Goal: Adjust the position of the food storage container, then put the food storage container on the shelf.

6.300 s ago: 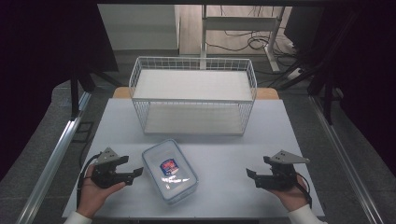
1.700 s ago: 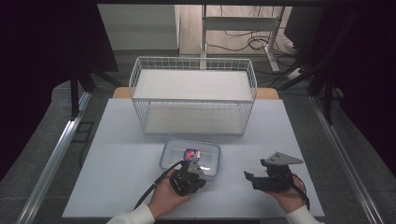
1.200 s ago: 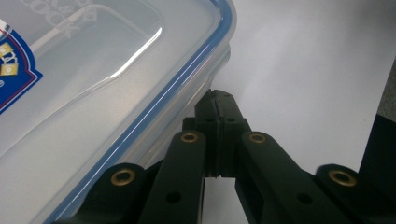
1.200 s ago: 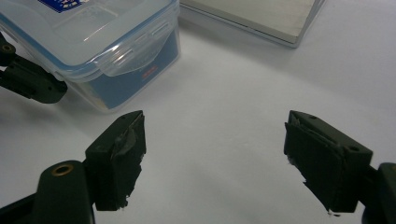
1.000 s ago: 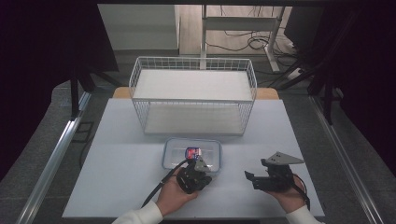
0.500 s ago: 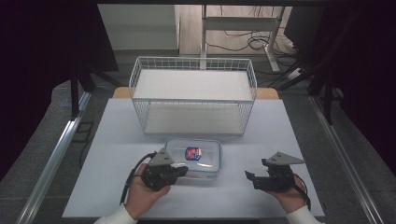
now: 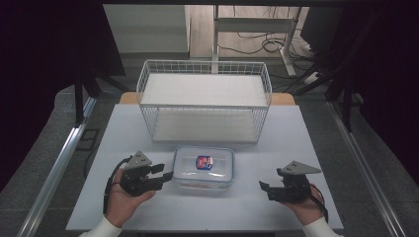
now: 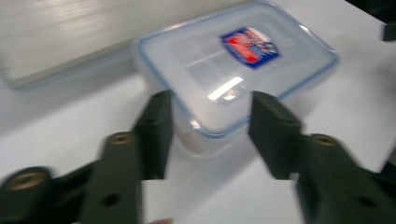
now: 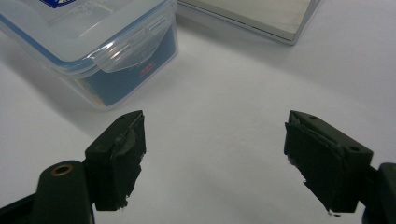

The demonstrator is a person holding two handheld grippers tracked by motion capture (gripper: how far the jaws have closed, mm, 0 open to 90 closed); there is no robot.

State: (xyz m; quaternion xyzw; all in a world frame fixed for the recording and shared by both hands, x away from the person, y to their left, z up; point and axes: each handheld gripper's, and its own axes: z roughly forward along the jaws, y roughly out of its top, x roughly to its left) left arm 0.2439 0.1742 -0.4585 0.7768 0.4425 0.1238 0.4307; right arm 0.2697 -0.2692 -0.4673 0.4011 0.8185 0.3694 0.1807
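A clear plastic container (image 7: 203, 168) with a blue-rimmed lid and a red-and-blue label lies flat on the white table (image 7: 296, 143), in front of a white wire basket (image 7: 205, 101). My left gripper (image 7: 164, 172) is at the container's left end, pointing at it. Its jaws have just been opening and stand apart. In the left gripper view the container's near corner (image 8: 210, 126) lies at the tips of the left gripper (image 8: 212, 100), with neither pad pressing on it. My right gripper (image 7: 266, 190) rests open to the right of the container, apart from it. The right gripper (image 9: 215, 158) has bare table between its jaws, with the container (image 9: 93, 46) at the upper left.
The wire basket stands empty at the back middle of the table, its base (image 9: 257, 14) close behind the container. Bare table lies to the left and right of the basket. Metal rails (image 7: 59, 163) run along both table sides.
The left hand moved from the container's front edge round to its left end, and its jaws went from shut to open. The container and the right hand kept still.
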